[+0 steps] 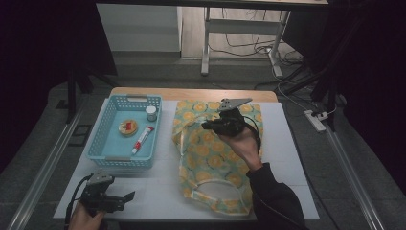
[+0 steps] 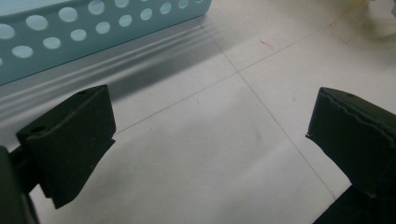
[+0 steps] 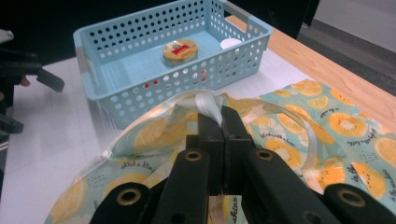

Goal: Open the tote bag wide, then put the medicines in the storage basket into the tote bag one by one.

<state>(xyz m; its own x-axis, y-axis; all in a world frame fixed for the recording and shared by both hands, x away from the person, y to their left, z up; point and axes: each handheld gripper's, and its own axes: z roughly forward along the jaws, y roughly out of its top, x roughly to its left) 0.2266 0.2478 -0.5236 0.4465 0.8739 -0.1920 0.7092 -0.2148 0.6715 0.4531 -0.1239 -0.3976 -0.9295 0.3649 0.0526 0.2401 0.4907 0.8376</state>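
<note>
A cloth bag [image 1: 210, 158] printed with orange slices lies on the white table, to the right of a light blue basket [image 1: 107, 143]. My right gripper [image 1: 207, 126] hovers over the bag's far part, pointing left. In the right gripper view the right gripper [image 3: 221, 114] is shut on the bag's white handle strap [image 3: 208, 102], which is lifted off the cloth [image 3: 327, 135]. My left gripper [image 1: 127, 196] rests near the table's front left corner. Its jaws stand wide apart in the left gripper view, the left gripper [image 2: 210, 126] holding nothing over bare table.
The basket [image 3: 140, 88] holds a round yellow tin [image 1: 128, 127], a red-and-white tube [image 1: 142, 140] and a small white-capped jar [image 1: 151, 113]. The basket's wall [image 2: 93, 28] is just ahead of the left gripper. A wooden table edge [image 1: 191, 93] runs behind the bag.
</note>
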